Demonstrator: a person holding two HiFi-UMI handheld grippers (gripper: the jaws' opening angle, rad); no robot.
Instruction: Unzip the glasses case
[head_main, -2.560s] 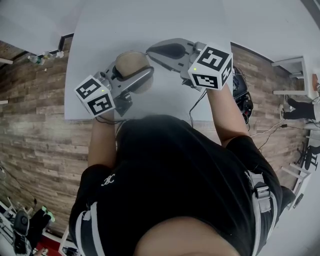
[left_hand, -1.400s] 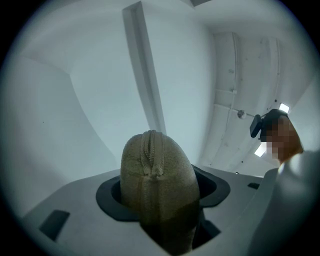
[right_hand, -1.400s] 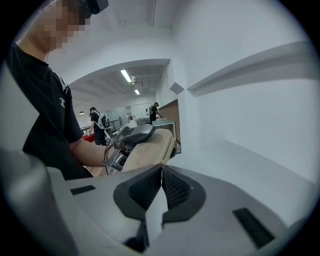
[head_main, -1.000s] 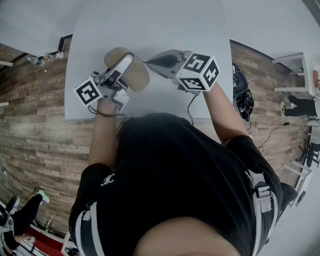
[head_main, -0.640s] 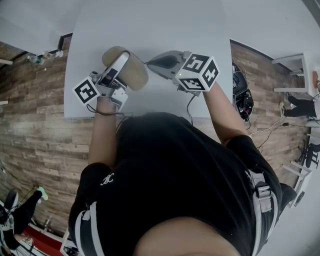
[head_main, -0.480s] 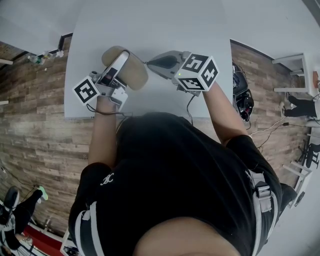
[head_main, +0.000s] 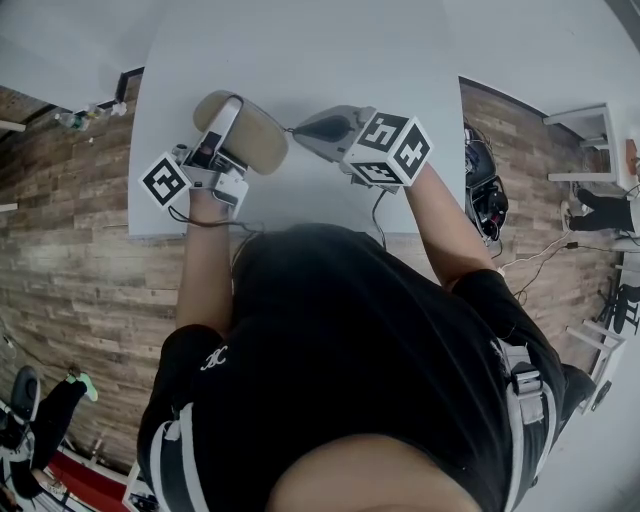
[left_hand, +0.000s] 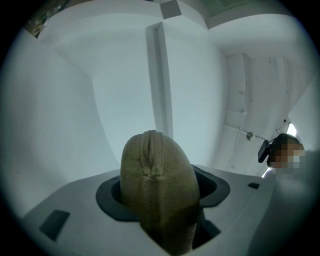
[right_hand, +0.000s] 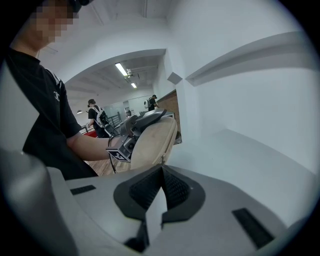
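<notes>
The left claw (head_main: 227, 112) is clamping the tan glasses case (head_main: 250, 135) across its width, its jaws standing well apart with the case wedged between the pads. In the left gripper view the rounded end of the case (left_hand: 156, 180) is sticking out past the claw (left_hand: 160, 192), and the zipper (left_hand: 149, 150) is running over that end, looking closed along the stretch that shows. The right claw (head_main: 293, 129) is reaching in from the other side, its jaws pressed together and its tips sitting right against the near edge of the case. In the right gripper view the claw (right_hand: 161, 169) is pinching what looks like the small zipper pull (right_hand: 163, 158), a thin sliver poking up just beyond the tips, with the case (right_hand: 152, 142) slanting upward straight ahead and the left claw lying along its top. Both claws are hanging over the white table (head_main: 300, 50), close to the person's side of it. Wooden floor (head_main: 80, 250) is showing to the left of the table, and another person (right_hand: 94, 117) is standing far behind the case.
</notes>
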